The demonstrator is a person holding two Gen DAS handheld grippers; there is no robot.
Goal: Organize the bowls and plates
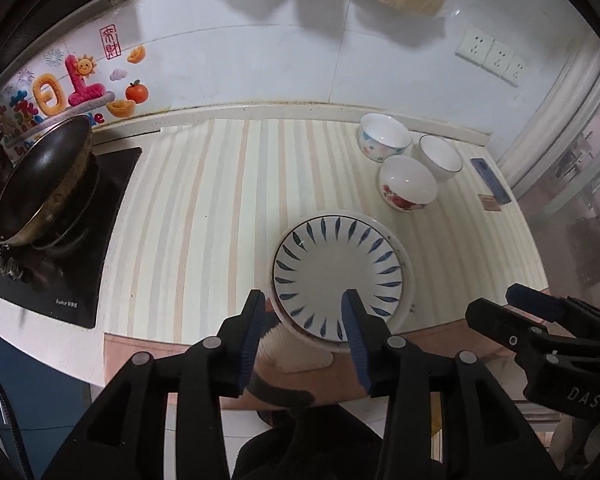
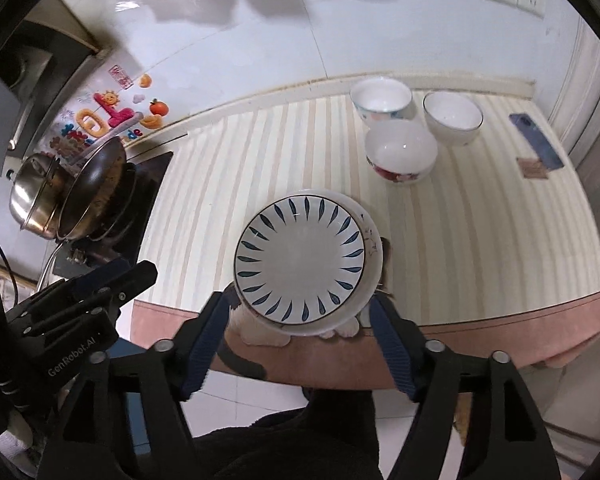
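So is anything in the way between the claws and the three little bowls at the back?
Yes. The blue-leaf plate, stacked on another dish near the front edge, sits right between the right claw and the three bowls. Beyond it, only bare striped mat. The left claw is behind the plate too.

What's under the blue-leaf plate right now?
The blue-leaf plate sits on a larger white dish, whose rim shows around it. Whether more plates lie beneath, and the lower dish's pattern, is covered.

White plate [image 1: 338, 276] with blue leaf-stroke ring, worktop [image 1: 220, 208] in cream, beige and grey stripes, white bowl [image 1: 407, 190] with red flowers, black tongs with blue pads [image 1: 248, 344]
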